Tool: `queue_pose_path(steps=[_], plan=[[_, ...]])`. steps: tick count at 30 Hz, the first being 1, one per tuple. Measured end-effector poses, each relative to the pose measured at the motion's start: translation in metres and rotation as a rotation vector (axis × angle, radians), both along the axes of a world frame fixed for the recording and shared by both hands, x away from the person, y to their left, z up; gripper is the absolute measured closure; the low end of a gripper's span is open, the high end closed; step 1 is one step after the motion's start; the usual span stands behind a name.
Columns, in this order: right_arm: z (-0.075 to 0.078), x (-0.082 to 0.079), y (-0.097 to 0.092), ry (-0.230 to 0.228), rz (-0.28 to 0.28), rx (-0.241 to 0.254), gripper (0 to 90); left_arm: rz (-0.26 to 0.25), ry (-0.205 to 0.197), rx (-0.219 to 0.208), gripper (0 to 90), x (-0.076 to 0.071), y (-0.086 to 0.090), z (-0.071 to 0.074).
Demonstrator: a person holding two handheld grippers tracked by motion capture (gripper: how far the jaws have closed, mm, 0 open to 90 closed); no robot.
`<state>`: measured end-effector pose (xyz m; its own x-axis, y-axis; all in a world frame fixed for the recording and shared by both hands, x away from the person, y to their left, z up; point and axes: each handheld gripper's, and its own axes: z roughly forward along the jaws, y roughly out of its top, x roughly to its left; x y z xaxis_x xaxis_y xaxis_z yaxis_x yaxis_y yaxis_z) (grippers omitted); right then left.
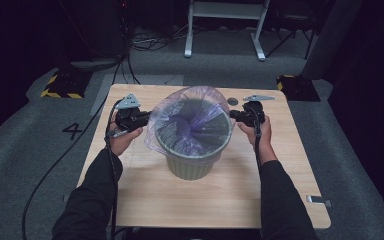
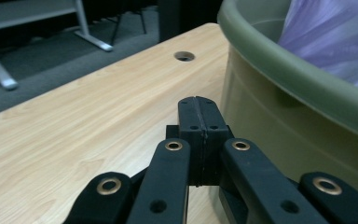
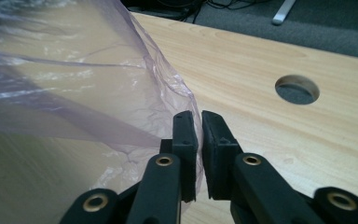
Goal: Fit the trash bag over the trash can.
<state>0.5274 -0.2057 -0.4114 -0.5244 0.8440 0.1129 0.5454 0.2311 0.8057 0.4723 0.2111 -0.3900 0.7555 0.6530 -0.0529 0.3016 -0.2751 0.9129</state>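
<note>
Seen from above, a person sits at a light wooden table with a two-jaw tool in each hand, one on either side of a round olive-green plastic bin at the table's middle. A thin, translucent purple plastic bag liner stands puffed up inside the bin and spills over its rim, apparently being fitted as a lining.

At the left, the left gripper points inward at the bag's left edge. Its own camera shows the jaws pressed flat together beside the bin's wall; whether any film is caught between them I cannot tell.

At the right, the right gripper mirrors it, jaws nearly together and pinching the bag's hem, probably so both edges can be drawn down evenly. Beyond lies a round cable hole in the tabletop.
</note>
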Motion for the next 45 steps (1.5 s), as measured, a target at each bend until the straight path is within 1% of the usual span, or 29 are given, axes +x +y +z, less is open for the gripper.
queue_pose_path(steps=[1, 2, 3, 4, 5, 6, 7, 8, 9, 10, 12, 15, 16, 17, 22, 23, 26, 27, 28, 30, 31, 32, 33, 35, 36, 37, 42, 43, 45], plan=[[-0.002, 0.000, 0.000, 0.004, -0.001, 0.008, 84.0, 0.009, -0.009, -0.014, 89.9, -0.003, 0.003, 0.001], [-0.002, -0.001, -0.001, -0.003, 0.003, 0.010, 83.5, 0.006, -0.024, -0.024, 89.8, -0.007, 0.006, 0.002], [-0.002, -0.003, -0.001, -0.012, 0.007, 0.014, 83.3, 0.012, -0.042, -0.020, 87.5, -0.012, 0.009, 0.003], [-0.001, -0.005, -0.002, -0.021, 0.007, 0.015, 83.3, 0.017, -0.058, -0.014, 73.9, -0.017, 0.012, 0.005], [0.000, -0.006, -0.003, -0.028, 0.006, 0.016, 83.3, 0.013, -0.068, -0.017, 67.2, -0.022, 0.015, 0.006], [0.002, -0.008, -0.004, -0.037, 0.007, 0.024, 83.3, 0.020, -0.075, -0.004, 60.6, -0.027, 0.018, 0.008], [0.004, -0.009, -0.006, -0.046, 0.008, 0.030, 83.3, 0.049, -0.085, 0.018, 53.5, -0.033, 0.019, 0.011], [0.005, -0.009, -0.007, -0.052, 0.007, 0.030, 83.3, 0.071, -0.103, 0.027, 43.1, -0.040, 0.021, 0.013], [0.007, -0.010, -0.009, -0.055, 0.003, 0.033, 83.3, 0.081, -0.126, 0.033, 36.9, -0.046, 0.024, 0.015], [0.008, -0.012, -0.010, -0.061, 0.002, 0.037, 83.3, 0.092, -0.157, 0.047, 36.4, -0.053, 0.027, 0.017], [0.011, -0.014, -0.010, -0.071, 0.003, 0.038, 83.3, 0.112, -0.200, 0.073, 28.2, -0.065, 0.033, 0.019], [0.014, -0.016, -0.010, -0.081, 0.002, 0.029, 83.0, 0.095, -0.226, 0.080, 21.2, -0.078, 0.038, 0.018], [0.014, -0.017, -0.010, -0.082, -0.002, 0.031, 82.6, 0.079, -0.226, 0.066, 18.0, -0.081, 0.038, 0.018], [0.015, -0.017, -0.011, -0.082, -0.002, 0.032, 82.3, 0.053, -0.222, 0.065, 14.8, -0.084, 0.037, 0.017], [0.016, -0.017, -0.008, -0.083, 0.005, 0.020, 79.9, -0.020, -0.264, 0.120, 15.1, -0.099, 0.019, 0.017], [0.016, -0.017, -0.008, -0.083, 0.008, 0.016, 78.8, -0.032, -0.283, 0.124, 15.2, -0.102, 0.014, 0.018], [0.017, -0.018, -0.006, -0.080, 0.014, 0.005, 76.4, -0.057, -0.307, 0.152, 16.4, -0.106, 0.003, 0.021], [0.017, -0.018, -0.005, -0.078, 0.012, -0.001, 76.2, -0.061, -0.315, 0.160, 19.5, -0.108, 0.000, 0.022], [0.017, -0.018, -0.005, -0.077, 0.014, 0.000, 76.2, -0.067, -0.322, 0.166, 25.1, -0.109, -0.002, 0.023], [0.017, -0.018, -0.005, -0.078, 0.014, 0.002, 76.2, -0.087, -0.318, 0.155, 35.3, -0.109, -0.003, 0.024], [0.017, -0.019, -0.006, -0.079, 0.016, 0.004, 76.4, -0.108, -0.314, 0.141, 45.3, -0.109, -0.003, 0.024], [0.017, -0.019, -0.006, -0.079, 0.019, 0.006, 76.8, -0.115, -0.317, 0.137, 54.7, -0.108, -0.002, 0.024], [0.017, -0.019, -0.006, -0.080, 0.021, 0.006, 77.0, -0.117, -0.316, 0.132, 59.9, -0.107, -0.002, 0.024], [0.017, -0.020, -0.007, -0.081, 0.022, 0.005, 77.2, -0.120, -0.307, 0.141, 76.7, -0.104, -0.002, 0.022], [0.017, -0.020, -0.007, -0.080, 0.021, 0.005, 77.2, -0.123, -0.301, 0.145, 82.6, -0.102, -0.001, 0.021], [0.017, -0.021, -0.007, -0.079, 0.022, 0.003, 77.2, -0.116, -0.307, 0.155, 88.7, -0.101, -0.001, 0.020], [0.015, -0.021, -0.007, -0.076, 0.022, -0.004, 78.2, -0.091, -0.282, 0.170, 90.0, -0.095, 0.002, 0.011], [0.014, -0.021, -0.007, -0.073, 0.020, -0.005, 78.9, -0.091, -0.272, 0.163, 90.0, -0.094, 0.003, 0.009], [0.011, -0.020, -0.007, -0.067, 0.023, -0.010, 80.0, -0.087, -0.253, 0.174, 90.0, -0.091, 0.004, 0.002]])
